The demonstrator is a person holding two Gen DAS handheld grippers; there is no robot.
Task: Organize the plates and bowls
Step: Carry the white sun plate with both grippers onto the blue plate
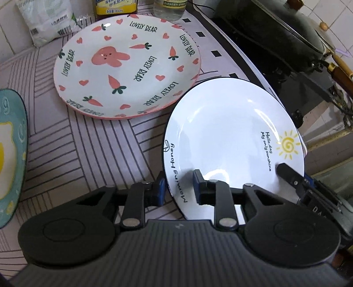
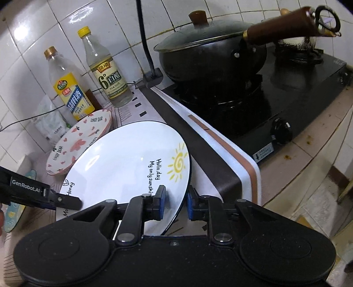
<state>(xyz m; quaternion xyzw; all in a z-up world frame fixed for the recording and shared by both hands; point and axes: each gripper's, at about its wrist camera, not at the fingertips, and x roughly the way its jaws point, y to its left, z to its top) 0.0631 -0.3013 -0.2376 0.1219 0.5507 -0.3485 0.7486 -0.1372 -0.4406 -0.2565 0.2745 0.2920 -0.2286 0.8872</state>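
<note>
A white plate with a yellow sun and black lettering (image 1: 231,136) is held tilted above the mat. My left gripper (image 1: 178,189) straddles its near-left rim with a pad on each side. My right gripper (image 2: 176,201) straddles its near-right rim (image 2: 132,167) the same way. In the left wrist view the right gripper's finger (image 1: 289,174) lies on the plate's right edge. A pink-rimmed plate with a bear and carrots (image 1: 125,64) lies flat behind it, also in the right wrist view (image 2: 77,141). A teal plate (image 1: 11,154) lies at the far left.
A striped mat (image 1: 77,143) covers the counter. Two bottles (image 2: 70,86) and a white bag (image 1: 44,19) stand against the tiled wall. A black stove (image 2: 275,92) with a lidded wok (image 2: 211,55) is at the right. A cable (image 2: 145,44) hangs by the wall.
</note>
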